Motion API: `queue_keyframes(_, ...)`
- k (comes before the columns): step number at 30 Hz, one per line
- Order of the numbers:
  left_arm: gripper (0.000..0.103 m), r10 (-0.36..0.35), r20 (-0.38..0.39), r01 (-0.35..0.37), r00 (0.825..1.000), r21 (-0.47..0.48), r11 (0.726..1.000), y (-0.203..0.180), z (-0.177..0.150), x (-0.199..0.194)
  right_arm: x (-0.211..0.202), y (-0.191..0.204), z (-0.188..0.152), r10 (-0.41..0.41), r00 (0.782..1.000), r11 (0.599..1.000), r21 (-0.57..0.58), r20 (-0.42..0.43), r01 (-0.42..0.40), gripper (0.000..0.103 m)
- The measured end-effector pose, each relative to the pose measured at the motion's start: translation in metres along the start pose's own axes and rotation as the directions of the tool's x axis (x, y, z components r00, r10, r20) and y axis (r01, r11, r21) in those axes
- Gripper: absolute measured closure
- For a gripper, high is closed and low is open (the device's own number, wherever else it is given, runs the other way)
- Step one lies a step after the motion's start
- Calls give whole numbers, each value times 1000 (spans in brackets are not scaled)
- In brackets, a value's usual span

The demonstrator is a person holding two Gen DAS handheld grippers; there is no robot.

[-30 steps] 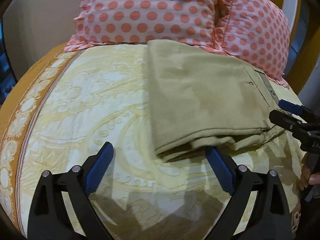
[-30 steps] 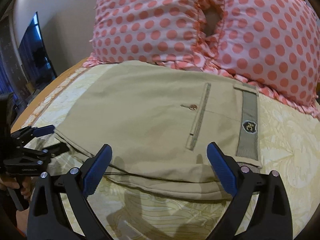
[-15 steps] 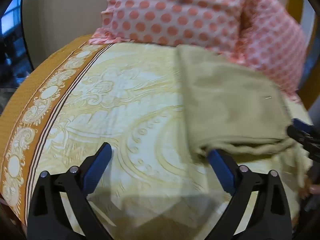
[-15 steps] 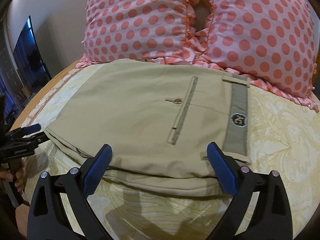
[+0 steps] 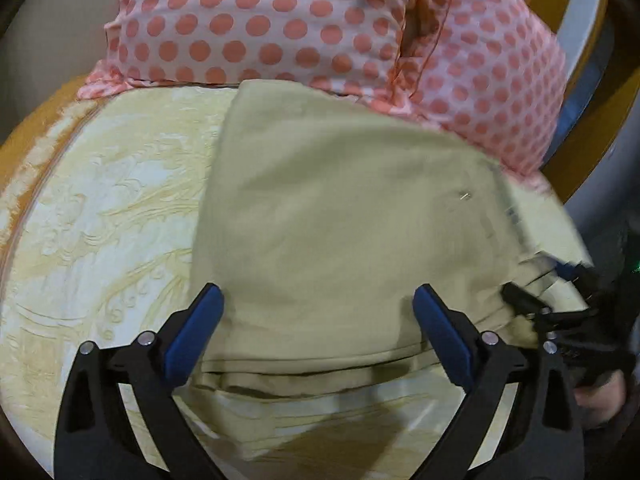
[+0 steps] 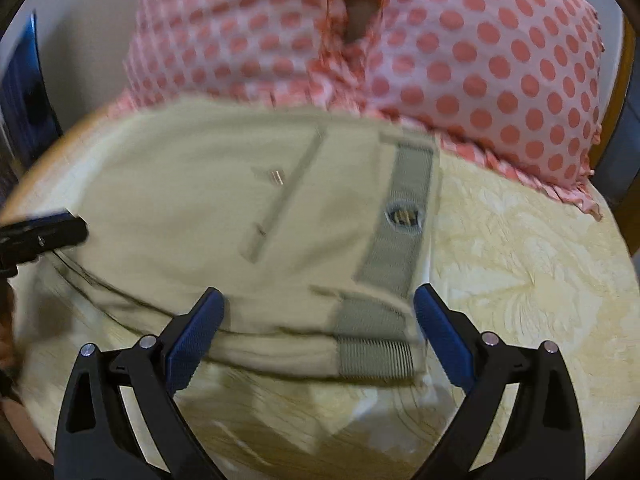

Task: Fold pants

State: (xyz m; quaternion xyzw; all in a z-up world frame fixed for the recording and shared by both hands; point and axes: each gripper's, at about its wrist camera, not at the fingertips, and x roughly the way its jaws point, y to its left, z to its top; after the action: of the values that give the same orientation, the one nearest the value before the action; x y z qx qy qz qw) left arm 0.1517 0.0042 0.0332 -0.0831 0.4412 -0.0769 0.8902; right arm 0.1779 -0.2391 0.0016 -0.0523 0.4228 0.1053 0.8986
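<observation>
Holding my left gripper (image 5: 318, 320) low at the near edge of the pants (image 5: 340, 240), I have its jaws spread wide, nothing between them; the blue pads (image 5: 196, 330) straddle the lower middle of the frame with khaki cloth lying flat behind them. My right gripper (image 6: 318, 320) is just as wide apart and empty, its pads either side of the grey waistband (image 6: 400, 224) in the lower centre of its own view. In the left view it also pokes in at the right edge, at the pants' near right corner.

The pants lie folded into a thick rectangle on the yellow bedspread (image 5: 100, 208), filling the centre of both frames, their far edge touching the polka-dot pillows (image 5: 280, 20) across the top. Several layers show stacked along the near edge, slightly staggered. Both views are blurred, so I cannot tell exactly how the lowest layers sit.

I judge the fold nearly done, with one more fold or a tidy-up left. To do it well I should drive each lower pad under the whole stack, not just the top layer, before squeezing, and pinch at matching depths so the edge lifts level. Carrying both corners together toward the pillows should keep the waistband square; grabbing unevenly would likely skew the stack or drag the bedspread along.
</observation>
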Motion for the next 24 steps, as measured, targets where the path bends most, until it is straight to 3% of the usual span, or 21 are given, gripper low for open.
queue_keyframes(4,5,40,2,-40,999,25,999,-2,-2,3,4,-5,2,17,1000,1000,21,-23,-17,1)
queue_keyframes(6,6,45,32,-46,998,23,999,1,-5,-8,-9,-9,-2,14,1000,999,41,16,-15,1)
queue_keyframes(8,5,3,97,-4,995,10,1000,5,-16,-34,-30,-12,-11,50,996,997,54,76,-54,1)
queue_keyframes(12,2,53,163,-55,985,6,998,14,-52,-76,-67,-11,-43,123,981,985,99,147,-138,1)
queue_keyframes(15,2,118,145,-118,982,-3,993,19,-80,-82,-71,-2,-69,152,977,974,145,153,-174,1)
queue_keyframes(19,2,134,124,-136,983,9,991,20,-102,-74,-68,17,-86,127,979,972,175,159,-155,1)
queue_keyframes(21,2,158,152,-167,976,45,985,13,-105,-73,-67,28,-89,106,983,978,165,148,-130,1)
queue_keyframes(24,2,145,148,-156,978,64,986,5,-107,-70,-65,41,-93,40,987,989,132,155,-61,1)
